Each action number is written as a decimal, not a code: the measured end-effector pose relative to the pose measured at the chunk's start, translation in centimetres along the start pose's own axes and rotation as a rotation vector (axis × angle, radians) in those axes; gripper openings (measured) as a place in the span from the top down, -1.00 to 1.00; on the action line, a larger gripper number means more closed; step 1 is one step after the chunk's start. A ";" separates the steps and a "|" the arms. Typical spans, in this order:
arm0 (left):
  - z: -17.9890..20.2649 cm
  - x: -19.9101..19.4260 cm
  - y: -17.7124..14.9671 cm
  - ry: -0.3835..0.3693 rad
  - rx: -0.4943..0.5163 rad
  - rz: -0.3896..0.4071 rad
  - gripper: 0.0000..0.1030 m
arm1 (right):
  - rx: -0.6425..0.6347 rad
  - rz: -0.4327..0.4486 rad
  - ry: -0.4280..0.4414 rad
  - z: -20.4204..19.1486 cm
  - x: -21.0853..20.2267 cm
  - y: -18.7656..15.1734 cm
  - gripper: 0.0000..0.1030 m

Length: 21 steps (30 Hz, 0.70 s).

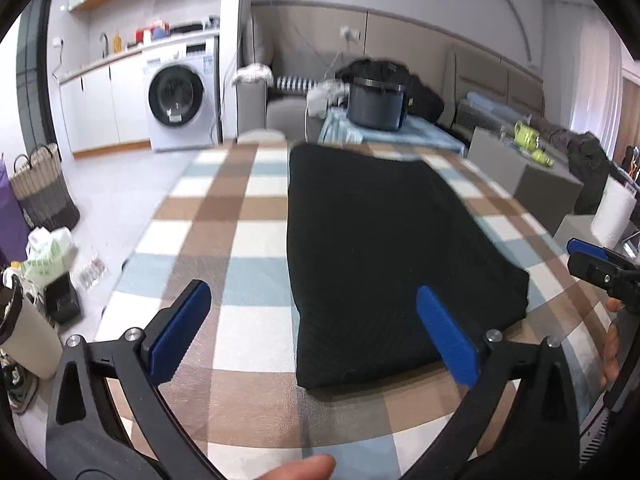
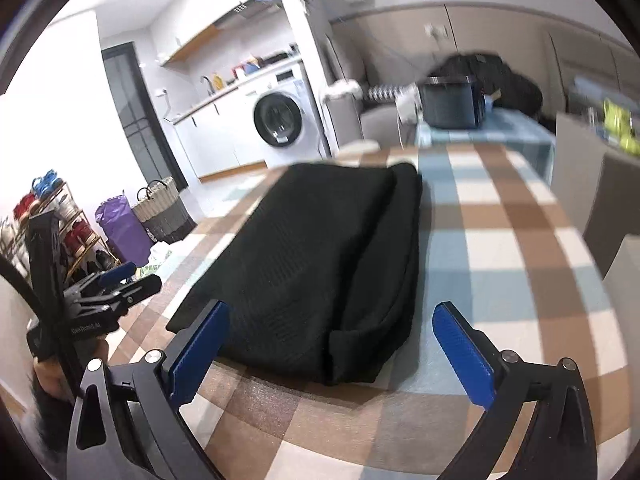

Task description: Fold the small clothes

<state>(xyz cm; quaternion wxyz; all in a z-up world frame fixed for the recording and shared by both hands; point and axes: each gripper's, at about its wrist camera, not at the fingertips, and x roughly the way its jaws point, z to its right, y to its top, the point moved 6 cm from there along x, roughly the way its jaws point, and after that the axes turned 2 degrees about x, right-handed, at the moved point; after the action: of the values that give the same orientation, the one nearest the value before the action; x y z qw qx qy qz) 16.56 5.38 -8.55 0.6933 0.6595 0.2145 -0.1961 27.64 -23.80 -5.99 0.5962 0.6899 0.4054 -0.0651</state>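
A black garment [image 1: 384, 248] lies folded into a thick rectangle on the checked tablecloth [image 1: 224, 220]. In the left wrist view my left gripper [image 1: 316, 300] hovers over its near left edge, blue pads wide apart, open, nothing between them. The right wrist view shows the same garment [image 2: 320, 264] with a rolled fold along its right side. My right gripper [image 2: 332, 316] stands open above the garment's near end, clear of the cloth. The right gripper [image 1: 600, 264] shows at the left view's right edge; the left gripper [image 2: 120, 280] shows at the right view's left edge.
A dark pot [image 1: 376, 104] sits on a light blue cloth beyond the table's far end. A washing machine [image 1: 180, 100], a woven basket [image 1: 44, 188] and bags stand on the floor at left. A grey box with green items [image 1: 528, 136] is at right.
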 end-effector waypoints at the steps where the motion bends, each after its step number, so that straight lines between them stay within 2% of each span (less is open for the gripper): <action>1: -0.1 -0.7 0.0 0.004 0.001 0.020 -0.99 | -0.016 0.022 0.005 -0.2 -0.6 0.0 -1.00; 12: -0.1 -4.0 -1.0 -0.001 0.026 0.166 -0.99 | -0.096 0.178 0.045 -0.2 -3.2 -0.7 -1.00; 15: 0.0 -4.2 -1.0 0.006 0.041 0.186 -0.99 | -0.091 0.226 0.049 0.0 -3.8 -0.8 -1.00; 21: -0.7 -3.6 -1.2 -0.016 0.002 0.190 -0.99 | -0.120 0.252 0.032 -0.1 -3.7 -1.3 -1.00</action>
<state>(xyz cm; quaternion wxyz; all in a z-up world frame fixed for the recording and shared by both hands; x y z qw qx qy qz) 12.84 5.99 -7.60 0.7097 0.6761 0.1453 -0.1347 24.38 -25.52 -4.84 0.6335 0.6993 0.3279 0.0458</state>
